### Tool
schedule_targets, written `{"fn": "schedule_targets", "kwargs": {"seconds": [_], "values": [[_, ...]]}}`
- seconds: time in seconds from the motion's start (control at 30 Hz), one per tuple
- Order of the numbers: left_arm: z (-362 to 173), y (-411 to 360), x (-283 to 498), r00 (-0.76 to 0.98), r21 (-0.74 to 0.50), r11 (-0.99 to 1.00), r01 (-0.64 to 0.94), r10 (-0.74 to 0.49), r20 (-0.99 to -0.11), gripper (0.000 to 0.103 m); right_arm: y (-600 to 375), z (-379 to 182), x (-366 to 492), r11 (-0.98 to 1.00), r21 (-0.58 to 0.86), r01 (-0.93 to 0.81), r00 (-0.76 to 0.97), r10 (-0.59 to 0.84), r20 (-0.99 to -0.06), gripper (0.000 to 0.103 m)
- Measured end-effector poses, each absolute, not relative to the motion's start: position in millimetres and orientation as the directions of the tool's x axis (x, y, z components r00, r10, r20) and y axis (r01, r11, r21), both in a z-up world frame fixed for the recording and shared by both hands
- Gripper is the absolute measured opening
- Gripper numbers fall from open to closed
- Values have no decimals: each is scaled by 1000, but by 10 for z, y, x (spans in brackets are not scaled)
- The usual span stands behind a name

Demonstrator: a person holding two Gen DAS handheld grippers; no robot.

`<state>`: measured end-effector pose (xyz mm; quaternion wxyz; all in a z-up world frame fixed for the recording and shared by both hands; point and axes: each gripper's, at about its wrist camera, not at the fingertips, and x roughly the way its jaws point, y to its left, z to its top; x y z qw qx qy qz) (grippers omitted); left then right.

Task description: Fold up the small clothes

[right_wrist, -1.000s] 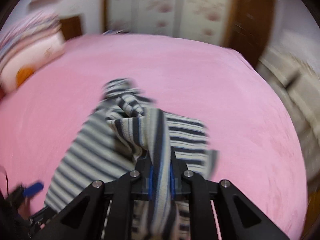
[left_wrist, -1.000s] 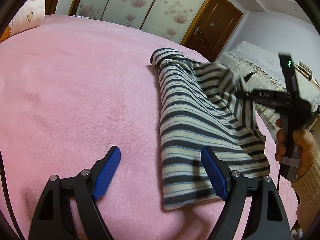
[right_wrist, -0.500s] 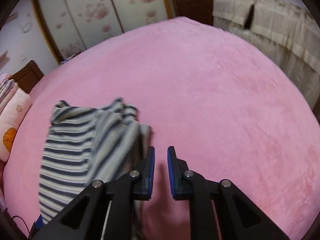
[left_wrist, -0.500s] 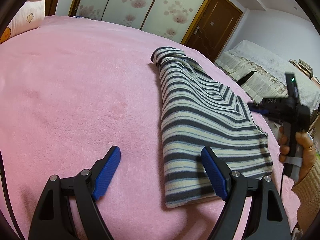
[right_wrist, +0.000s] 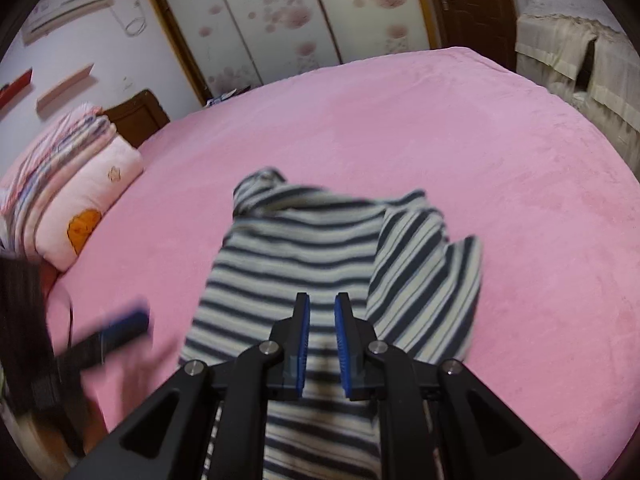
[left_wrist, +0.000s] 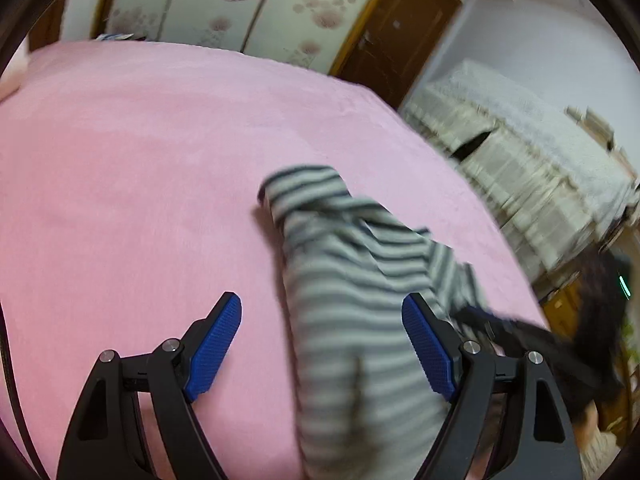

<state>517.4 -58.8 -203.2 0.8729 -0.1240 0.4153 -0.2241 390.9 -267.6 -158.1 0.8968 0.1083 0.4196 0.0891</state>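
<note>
Left gripper (left_wrist: 322, 344) is spread wide, right gripper (right_wrist: 321, 342) narrowly parted, nothing gripped, over soft striped knit garment (right_wrist: 304, 256) on plush pink blanket (right_wrist: 500, 152).

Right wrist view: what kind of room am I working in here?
Most likely a bedroom: the striped garment lies on a pink bed cover, stacked pillows sit at its left edge, and floral sliding wardrobe doors stand behind.

Pink bed (right_wrist: 460, 128) — striped garment (right_wrist: 304, 256), pillows (right_wrist: 76, 184).
</note>
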Motion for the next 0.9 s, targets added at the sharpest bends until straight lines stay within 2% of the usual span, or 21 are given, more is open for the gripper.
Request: {"fn": "schedule_targets", "kwargs": {"seconds": [0.13,0.37,0.5,0.63,0.7,0.9], "values": [[-2213,-724,5816,471,-380,878,292,-478,-741,81,-2695,-1758,3826,961,264,-86,620,259,-741,13],[-2546,-863,6515,411,-411,887,210,-461,-786,81,-2771,-1929,3707,957,270,-104,625,275,-731,13],[-2619,-994,6758,437,-341,920,195,-393,-809,81,-2737,-1935,3634,962,246,-118,642,263,-720,13],[-2664,-1206,6848,464,-249,937,246,-340,-818,68,-2740,-1961,3621,962,247,-120,650,264,-712,13],[-2686,-1237,6862,470,-232,939,256,-330,-818,67,-2767,-1970,3640,959,260,-112,652,268,-709,13],[-2654,-1062,6849,439,-343,908,241,-417,-796,69,-2861,-2001,3643,947,303,-101,652,294,-699,12]]}}
